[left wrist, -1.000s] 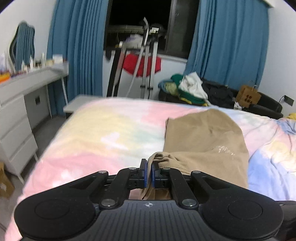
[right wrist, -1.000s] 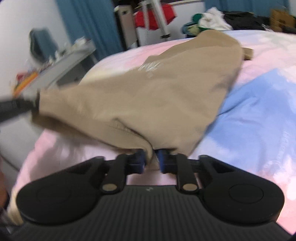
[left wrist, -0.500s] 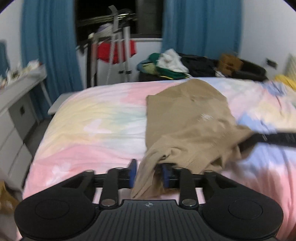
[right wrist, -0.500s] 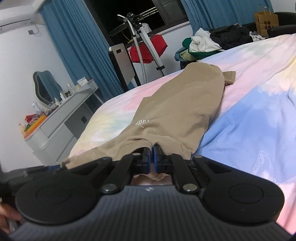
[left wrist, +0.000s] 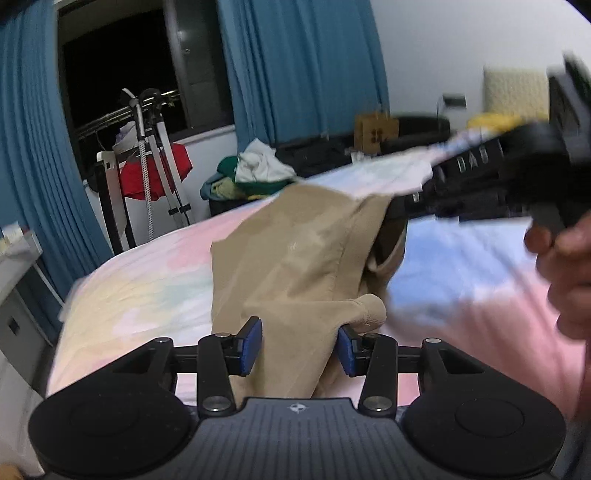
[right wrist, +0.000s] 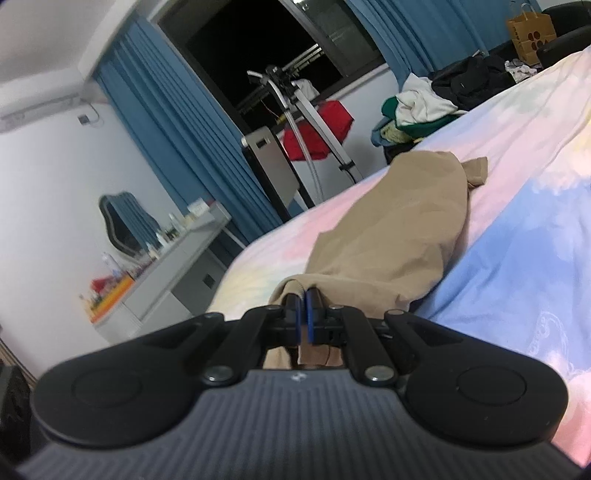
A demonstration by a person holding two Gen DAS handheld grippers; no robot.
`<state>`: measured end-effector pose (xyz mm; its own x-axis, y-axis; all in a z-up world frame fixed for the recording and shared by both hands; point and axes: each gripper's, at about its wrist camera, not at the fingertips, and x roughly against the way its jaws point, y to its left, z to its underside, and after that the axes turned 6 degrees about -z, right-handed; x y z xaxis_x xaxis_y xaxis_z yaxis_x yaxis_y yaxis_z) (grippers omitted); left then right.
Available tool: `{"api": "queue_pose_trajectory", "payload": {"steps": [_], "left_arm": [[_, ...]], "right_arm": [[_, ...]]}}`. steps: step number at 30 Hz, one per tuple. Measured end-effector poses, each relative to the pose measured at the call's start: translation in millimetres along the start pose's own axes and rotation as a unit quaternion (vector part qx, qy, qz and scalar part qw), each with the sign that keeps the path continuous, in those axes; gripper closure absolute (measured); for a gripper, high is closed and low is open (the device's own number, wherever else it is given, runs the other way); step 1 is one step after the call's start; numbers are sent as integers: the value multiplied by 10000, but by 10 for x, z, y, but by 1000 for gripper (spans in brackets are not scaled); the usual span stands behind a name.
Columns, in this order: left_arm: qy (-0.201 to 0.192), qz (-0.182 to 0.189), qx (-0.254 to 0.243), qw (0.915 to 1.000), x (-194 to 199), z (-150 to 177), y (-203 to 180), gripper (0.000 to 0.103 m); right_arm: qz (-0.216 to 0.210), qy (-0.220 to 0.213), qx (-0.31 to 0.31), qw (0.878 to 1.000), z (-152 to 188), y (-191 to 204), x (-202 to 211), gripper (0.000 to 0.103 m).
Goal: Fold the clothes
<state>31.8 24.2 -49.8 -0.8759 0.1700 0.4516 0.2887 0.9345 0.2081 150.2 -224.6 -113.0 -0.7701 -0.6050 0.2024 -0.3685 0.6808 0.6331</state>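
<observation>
Fingers of the left gripper (left wrist: 297, 345) are spreading around the tan garment (left wrist: 291, 258); the right gripper (right wrist: 302, 317) is pinching its hem, long axis running toward 1 o'clock.

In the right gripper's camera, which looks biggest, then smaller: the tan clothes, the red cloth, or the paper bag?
1. tan clothes
2. red cloth
3. paper bag
The clothes lie nearest the camera, which helps.

The garment (left wrist: 295, 258) lies on the bed (left wrist: 147, 288), running from near to far. Beyond the bed's far edge stands a clothes pile (left wrist: 255, 175), with a drying rack (left wrist: 155, 155) to its left. A desk (right wrist: 166, 266) stands left of the bed.
</observation>
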Motion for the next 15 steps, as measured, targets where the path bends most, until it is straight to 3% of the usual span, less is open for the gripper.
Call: {"api": "queue_pose_trajectory", "payload": {"steps": [6, 8, 10, 11, 15], "left_arm": [[-85, 888, 901, 9919, 92, -59, 206, 54], [-225, 1256, 1118, 9855, 159, -83, 297, 51], [-382, 1596, 1407, 9763, 227, -111, 406, 42], [-435, 1606, 1535, 9740, 247, -120, 446, 41], [-299, 1396, 1543, 9777, 209, -130, 449, 40]], "right_arm": [[-422, -166, -106, 9989, -68, 8, 55, 97], [-500, -253, 7, 9984, -86, 47, 92, 97], [-387, -325, 184, 9986, -97, 94, 108, 97], [-295, -323, 254, 9987, -103, 104, 105, 97], [-332, -229, 226, 9989, -99, 103, 87, 97]]}}
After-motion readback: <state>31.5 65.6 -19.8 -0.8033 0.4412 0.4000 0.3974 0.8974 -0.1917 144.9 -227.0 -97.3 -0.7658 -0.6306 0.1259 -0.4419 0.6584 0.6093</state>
